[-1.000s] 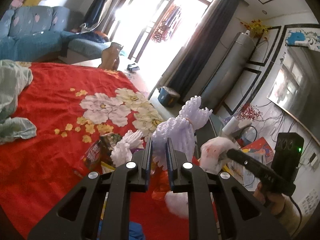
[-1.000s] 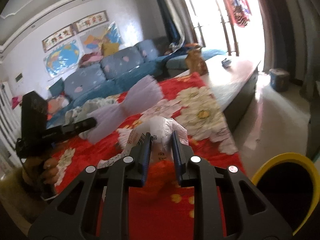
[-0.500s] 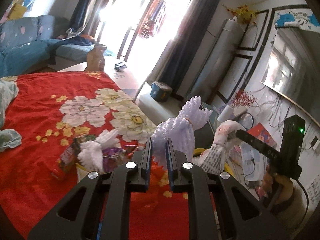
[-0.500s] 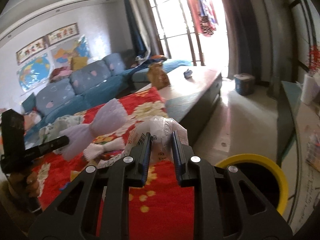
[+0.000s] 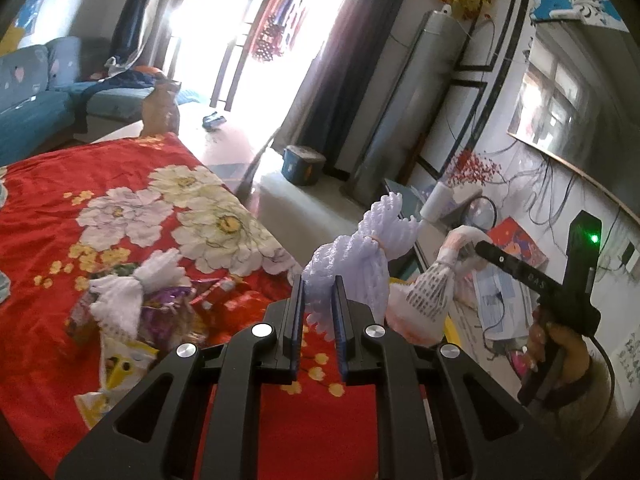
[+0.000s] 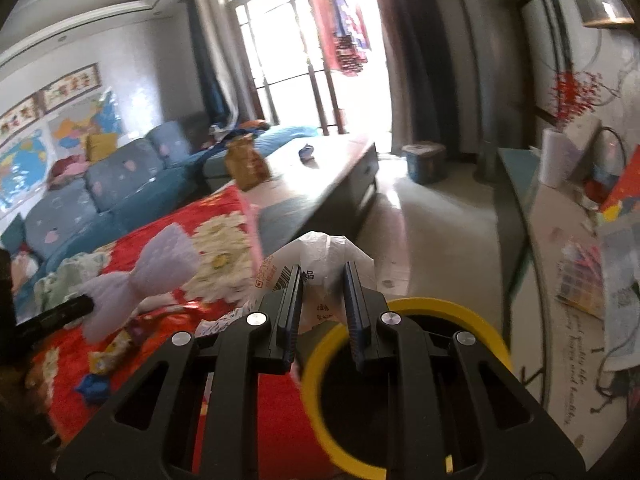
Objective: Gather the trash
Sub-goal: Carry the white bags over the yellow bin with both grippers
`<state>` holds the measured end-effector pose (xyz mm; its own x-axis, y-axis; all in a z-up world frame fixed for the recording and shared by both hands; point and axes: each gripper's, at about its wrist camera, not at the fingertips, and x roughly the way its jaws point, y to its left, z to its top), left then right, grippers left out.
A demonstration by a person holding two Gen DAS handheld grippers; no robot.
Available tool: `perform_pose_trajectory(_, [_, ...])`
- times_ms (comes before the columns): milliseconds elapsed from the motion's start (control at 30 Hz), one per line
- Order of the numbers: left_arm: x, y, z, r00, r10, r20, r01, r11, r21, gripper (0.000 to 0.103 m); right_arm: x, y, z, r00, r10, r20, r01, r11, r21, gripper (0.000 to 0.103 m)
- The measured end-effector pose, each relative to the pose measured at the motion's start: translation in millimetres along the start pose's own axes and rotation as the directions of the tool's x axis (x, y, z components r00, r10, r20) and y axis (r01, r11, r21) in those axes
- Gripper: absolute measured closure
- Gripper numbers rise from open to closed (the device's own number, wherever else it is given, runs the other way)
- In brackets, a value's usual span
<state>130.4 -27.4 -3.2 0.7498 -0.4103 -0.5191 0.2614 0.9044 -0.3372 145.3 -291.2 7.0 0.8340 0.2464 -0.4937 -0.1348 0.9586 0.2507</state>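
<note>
My left gripper (image 5: 319, 280) is shut on a pale purple foam fruit net (image 5: 356, 264), held above the edge of the red flowered cloth (image 5: 72, 240). My right gripper (image 6: 322, 270) is shut on a crumpled clear plastic wrapper (image 6: 324, 256) with printed labels. It hangs just over the near rim of a yellow-rimmed bin (image 6: 404, 384) on the floor. In the left wrist view the right gripper (image 5: 476, 246) and its wrapper (image 5: 428, 296) show at right. The purple net (image 6: 160, 264) also appears in the right wrist view, at left.
On the cloth lie a white foam net (image 5: 132, 292), a purple snack wrapper (image 5: 168, 304) and yellow packets (image 5: 116, 364). A low table (image 6: 316, 200) extends beyond the cloth. A blue sofa (image 6: 100, 196) stands behind. A cluttered sideboard (image 6: 580, 248) runs along the right.
Both grippers have swung right, off the cloth toward the floor. The yellow-rimmed bin has come in under the right gripper. Both grips are unchanged.
</note>
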Motion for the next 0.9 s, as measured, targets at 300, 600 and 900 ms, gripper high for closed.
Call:
perform_pose_trajectory(300, [30.8, -27.5, -7.4, 0.998, -0.003, -0.064, 0.006, 0.998, 0.059, 0.090, -3.2, -46.5, -2.9, 0.995, -0.104, 0.008, 0.103, 0.991, 0.082, 0.088])
perform_pose_trajectory(600, [59.7, -54.5, -16.7, 0.993, -0.009, -0.118, 0.023, 0.993, 0.117, 0.090, 3.0, -74.2, -9.8, 0.983, -0.183, -0.005, 0.182, 0.976, 0.123, 0.088])
perform_pose_trajectory(900, [82.2, -71.6, -25.1, 0.987, -0.006, -0.163, 0.031, 0.988, 0.150, 0.090, 11.7, -95.7, -20.2, 0.963, -0.269, -0.027, 0.270, 0.955, 0.124, 0.088])
